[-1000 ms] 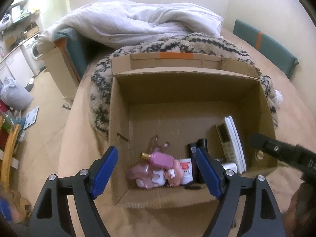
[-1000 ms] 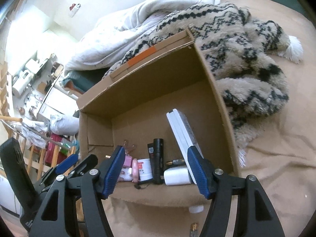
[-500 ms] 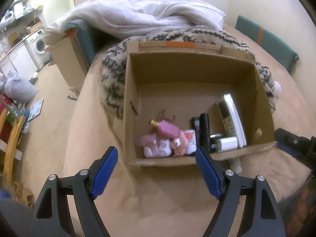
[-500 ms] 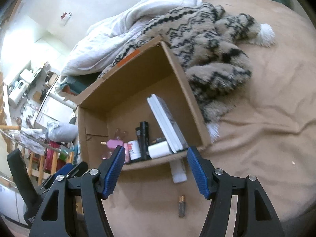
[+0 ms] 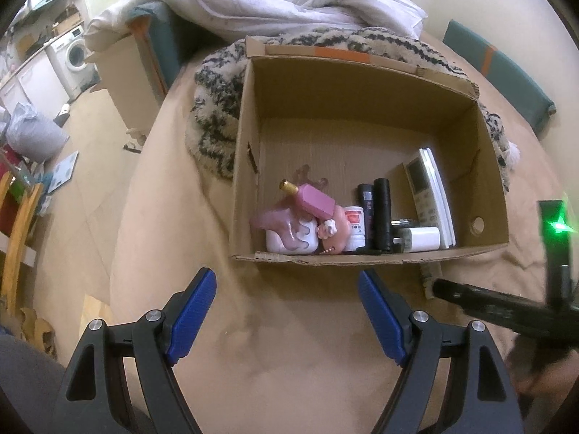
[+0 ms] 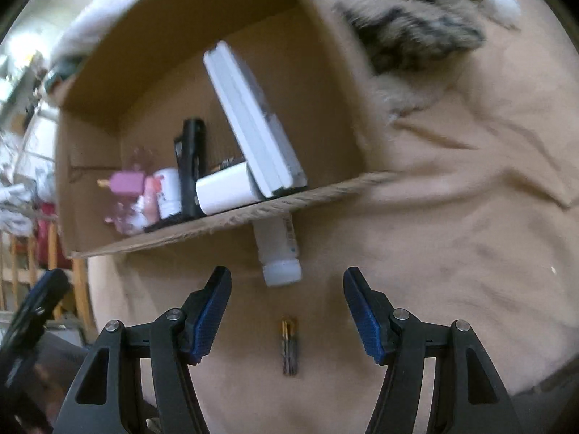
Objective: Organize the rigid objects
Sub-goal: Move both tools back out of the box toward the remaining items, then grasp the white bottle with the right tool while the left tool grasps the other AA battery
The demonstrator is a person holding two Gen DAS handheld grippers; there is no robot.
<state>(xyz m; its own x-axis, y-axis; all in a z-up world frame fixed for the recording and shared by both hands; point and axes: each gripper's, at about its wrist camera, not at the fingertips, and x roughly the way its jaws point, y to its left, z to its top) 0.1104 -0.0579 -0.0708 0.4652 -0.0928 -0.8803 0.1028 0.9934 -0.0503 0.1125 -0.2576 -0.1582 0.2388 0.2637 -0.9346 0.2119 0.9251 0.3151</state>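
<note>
- Right now your right gripper (image 6: 287,311) hangs above the tan bed cover just outside the near wall of the cardboard box (image 6: 224,222); its jaws stand apart with nothing between them.
- Two loose things lie outside that wall: a white bottle (image 6: 277,253), cap toward you and its far end tucked against the box, and a small battery (image 6: 289,345) nearer you than the bottle.
- Both lie with their long axes running straight away from the box wall, roughly in line with where the gripper points, so your blue fingers (image 6: 211,313) would close across the narrow width, as I judge it.
- The battery sits almost centred between the jaws, the bottle just beyond the fingertips.
- Your left gripper (image 5: 287,320) is released too, empty, over bare cover well to the left of that spot.
- Judging by this, the right hand is plainly the nearer one.
- Inside the box, along its near wall, sit a pink bottle (image 5: 313,202), a black flashlight (image 5: 383,213) and a remote (image 5: 421,191).
</note>
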